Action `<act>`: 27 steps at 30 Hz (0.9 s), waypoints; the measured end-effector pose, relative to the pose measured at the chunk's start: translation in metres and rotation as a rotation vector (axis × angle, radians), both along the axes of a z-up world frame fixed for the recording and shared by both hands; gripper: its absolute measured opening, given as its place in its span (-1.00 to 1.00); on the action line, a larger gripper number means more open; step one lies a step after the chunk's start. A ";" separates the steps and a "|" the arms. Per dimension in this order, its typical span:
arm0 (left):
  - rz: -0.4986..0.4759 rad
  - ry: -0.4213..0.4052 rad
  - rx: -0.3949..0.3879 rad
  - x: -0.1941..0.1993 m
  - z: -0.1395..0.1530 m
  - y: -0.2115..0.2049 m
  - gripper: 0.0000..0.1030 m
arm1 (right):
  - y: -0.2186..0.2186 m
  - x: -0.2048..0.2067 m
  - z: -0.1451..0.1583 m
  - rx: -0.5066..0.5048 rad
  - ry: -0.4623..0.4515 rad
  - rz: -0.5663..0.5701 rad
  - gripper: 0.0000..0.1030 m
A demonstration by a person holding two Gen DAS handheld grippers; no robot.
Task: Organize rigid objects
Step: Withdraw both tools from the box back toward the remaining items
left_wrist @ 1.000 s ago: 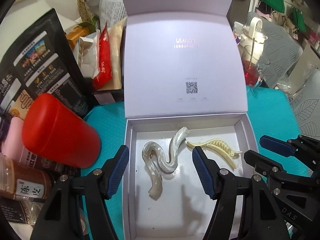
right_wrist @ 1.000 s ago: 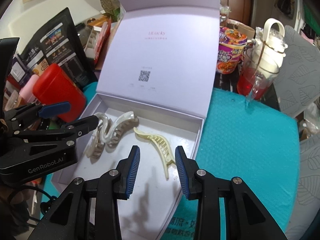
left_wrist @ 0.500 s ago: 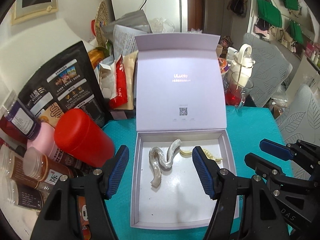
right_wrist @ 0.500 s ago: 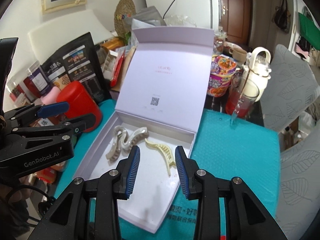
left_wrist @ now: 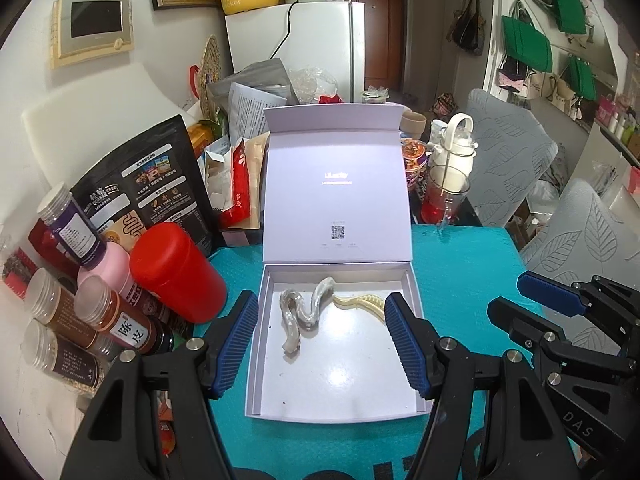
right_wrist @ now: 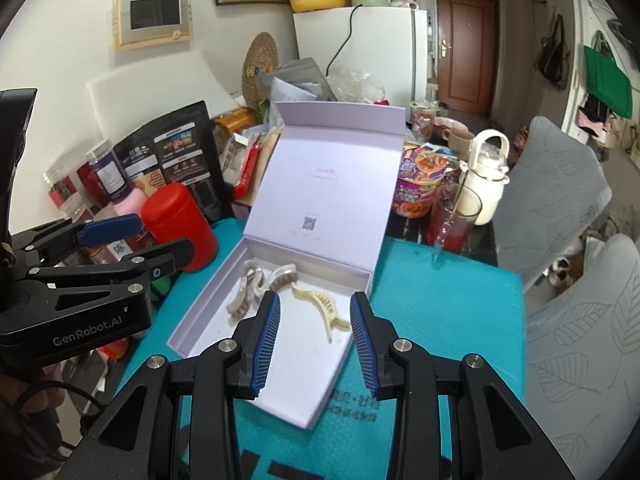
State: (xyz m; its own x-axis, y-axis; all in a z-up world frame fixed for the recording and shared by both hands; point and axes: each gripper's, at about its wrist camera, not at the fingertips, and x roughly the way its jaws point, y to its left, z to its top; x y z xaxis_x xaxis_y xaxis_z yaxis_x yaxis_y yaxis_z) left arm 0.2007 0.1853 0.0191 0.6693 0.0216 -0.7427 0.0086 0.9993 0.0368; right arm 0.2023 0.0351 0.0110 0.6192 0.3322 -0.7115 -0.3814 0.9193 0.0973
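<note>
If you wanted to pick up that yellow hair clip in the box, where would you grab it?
Probably across the curved spine of the yellow hair clip, coming straight down from above. It lies flat on the floor of the box, apart from the pearly clip, and its teeth look too thin to pinch.

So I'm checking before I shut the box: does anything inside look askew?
Nothing damaged or spilled. The pearly hair clip and cream hair clip lie loose and angled at the back of the white box, none overhanging its walls.
</note>
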 end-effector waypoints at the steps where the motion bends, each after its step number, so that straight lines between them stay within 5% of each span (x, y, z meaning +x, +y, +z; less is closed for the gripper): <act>1: 0.000 -0.005 -0.001 -0.004 0.002 -0.003 0.27 | -0.002 -0.005 0.003 0.001 -0.006 -0.002 -0.29; 27: 0.021 -0.055 -0.015 -0.105 0.041 -0.100 0.27 | -0.100 -0.103 0.037 0.017 -0.062 0.022 -0.30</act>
